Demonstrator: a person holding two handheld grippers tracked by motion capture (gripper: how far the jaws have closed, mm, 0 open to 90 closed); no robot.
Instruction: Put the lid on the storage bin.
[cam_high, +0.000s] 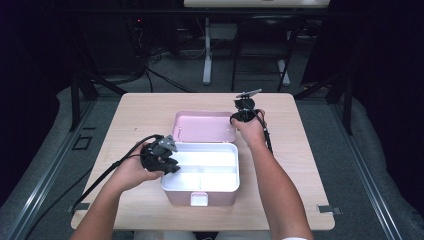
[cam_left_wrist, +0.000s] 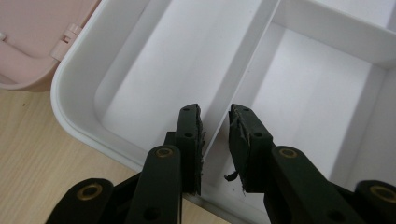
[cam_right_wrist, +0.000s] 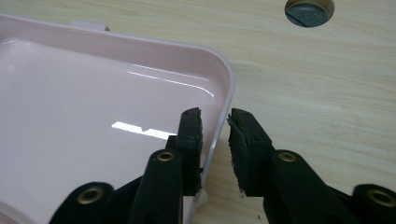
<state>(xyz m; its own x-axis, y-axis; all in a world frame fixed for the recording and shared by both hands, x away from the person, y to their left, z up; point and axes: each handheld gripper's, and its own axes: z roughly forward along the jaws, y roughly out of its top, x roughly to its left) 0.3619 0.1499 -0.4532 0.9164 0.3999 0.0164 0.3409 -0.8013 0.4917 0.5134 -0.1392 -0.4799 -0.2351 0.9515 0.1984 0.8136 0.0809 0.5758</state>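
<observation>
box: the white box (cam_high: 202, 172) sits near the person, in the middle of the table (cam_high: 135, 107)
left tongs: the left gripper (cam_left_wrist: 214, 144) stands at the box's left wall, one jaw on each side of a thin inner wall (cam_left_wrist: 243, 70); I cannot tell if the pads press on it
lid: the pink lid (cam_high: 204, 126) lies flat and open just past the box, its long side running left to right
right tongs: the right gripper (cam_right_wrist: 215, 149) is at the lid's far right corner, one jaw inside the rim (cam_right_wrist: 224, 93), one outside, a small gap left
closer hand: the right one is nearer the lid, so the lift to fold it shut likely starts there
</observation>
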